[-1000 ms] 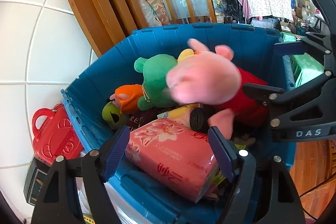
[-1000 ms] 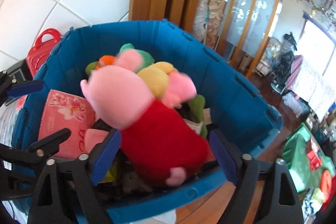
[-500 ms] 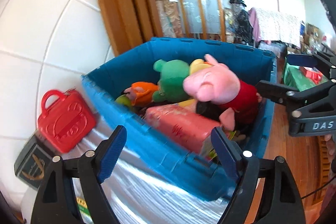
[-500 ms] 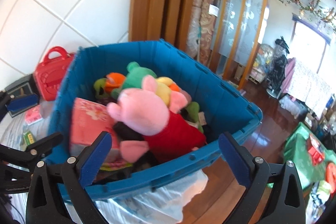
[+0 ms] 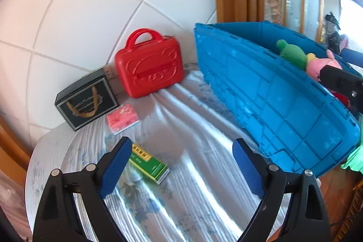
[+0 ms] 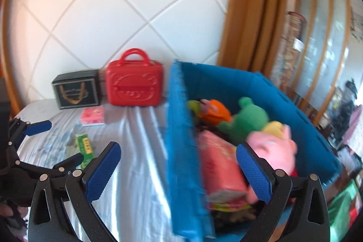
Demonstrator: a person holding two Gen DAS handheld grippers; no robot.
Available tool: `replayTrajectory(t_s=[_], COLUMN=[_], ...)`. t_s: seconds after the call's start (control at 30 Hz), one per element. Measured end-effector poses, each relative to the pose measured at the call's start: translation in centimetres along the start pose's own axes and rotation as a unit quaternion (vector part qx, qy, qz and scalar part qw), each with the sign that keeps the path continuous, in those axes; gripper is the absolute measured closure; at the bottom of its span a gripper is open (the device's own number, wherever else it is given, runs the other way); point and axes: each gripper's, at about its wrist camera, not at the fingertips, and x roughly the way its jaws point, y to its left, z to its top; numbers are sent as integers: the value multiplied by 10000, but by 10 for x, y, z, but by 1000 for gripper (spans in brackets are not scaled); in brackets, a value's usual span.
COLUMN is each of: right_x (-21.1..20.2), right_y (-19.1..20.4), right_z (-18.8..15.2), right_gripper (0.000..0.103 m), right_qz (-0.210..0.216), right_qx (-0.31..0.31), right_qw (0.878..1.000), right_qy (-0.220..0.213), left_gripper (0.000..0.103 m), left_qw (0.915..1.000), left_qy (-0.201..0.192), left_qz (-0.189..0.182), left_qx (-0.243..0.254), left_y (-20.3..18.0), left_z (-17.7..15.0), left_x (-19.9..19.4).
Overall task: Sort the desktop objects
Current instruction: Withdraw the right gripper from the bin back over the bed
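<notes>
A blue bin (image 5: 272, 92) (image 6: 179, 128) holds a pink pig plush (image 6: 270, 146), a green plush (image 6: 247, 119), an orange plush (image 6: 215, 111) and a pink tissue pack (image 6: 221, 165). On the table lie a green box (image 5: 148, 162) (image 6: 84, 144) and a small pink pack (image 5: 122, 118) (image 6: 93, 116). A red case (image 5: 148, 67) (image 6: 133, 85) and a black box (image 5: 86, 100) (image 6: 76, 89) stand by the wall. My left gripper (image 5: 181, 165) is open and empty above the table, near the green box. My right gripper (image 6: 178, 169) is open and empty over the bin's near wall.
The table has a shiny light cloth (image 5: 181, 196). A white tiled wall (image 5: 90, 3) stands behind it. A wooden door frame (image 6: 249, 3) and a cluttered room lie to the right. The bin takes up the table's right side.
Both grippers have pulled back from the bin and swung left toward the table. The pig plush now lies in the bin, free of the right gripper.
</notes>
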Motion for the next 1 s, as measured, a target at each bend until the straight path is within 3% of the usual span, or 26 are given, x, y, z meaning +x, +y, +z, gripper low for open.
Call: replayTrajectory(t_s=[0.23, 0.53, 0.73, 1.0], right_x=[38, 106, 155, 231], right_y=[81, 160, 171, 146], right_z=[7, -13, -27, -53], right_gripper=[0, 0, 0, 0], right_qz=[795, 1625, 1702, 1490], right_qx=[-589, -1134, -1273, -1081], right_qw=[9950, 9775, 9705, 9659], right_qy=[117, 727, 1140, 1822], left_gripper=[12, 12, 12, 12], left_qw=[9950, 9777, 9640, 9518], left_qy=[511, 1155, 1595, 2140], left_qz=[565, 966, 1026, 861], left_qx=[-652, -1464, -1863, -2019], left_y=[62, 113, 128, 105], left_z=[-41, -88, -104, -100], left_x=[27, 66, 98, 167])
